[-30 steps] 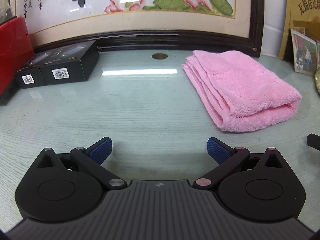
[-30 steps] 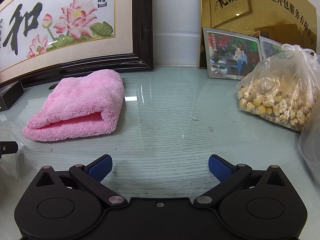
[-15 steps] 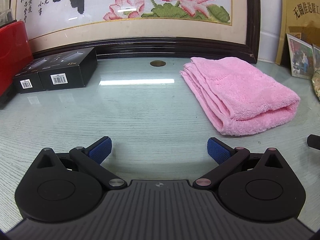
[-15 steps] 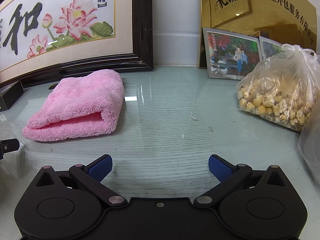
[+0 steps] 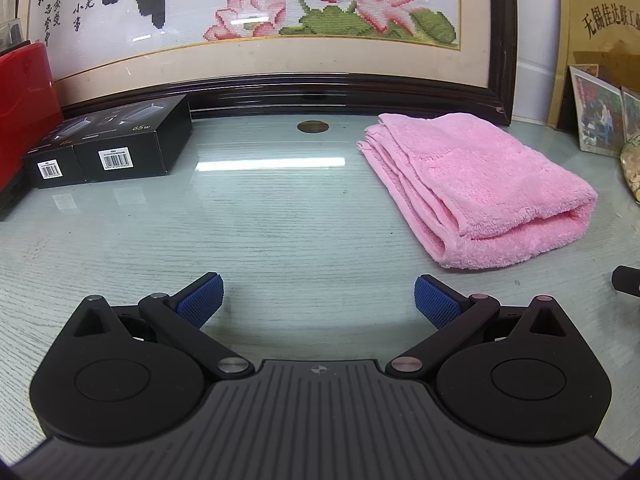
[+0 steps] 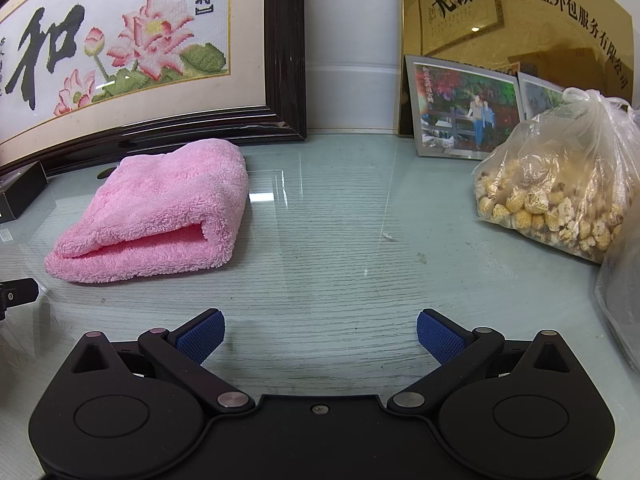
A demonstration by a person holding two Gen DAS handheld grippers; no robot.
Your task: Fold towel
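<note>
- Lying folded on the glass-topped table, the pink towel rests in several layers near the back, just in front of the framed lotus embroidery.
- Left gripper is spread wide and holds nothing; it is over bare table, apart from the towel, which is ahead to its right.
- Right gripper is also spread wide and empty; the towel is ahead to its left.
- Two black boxes stand at the left, a plastic bag of popcorn at the right.
</note>
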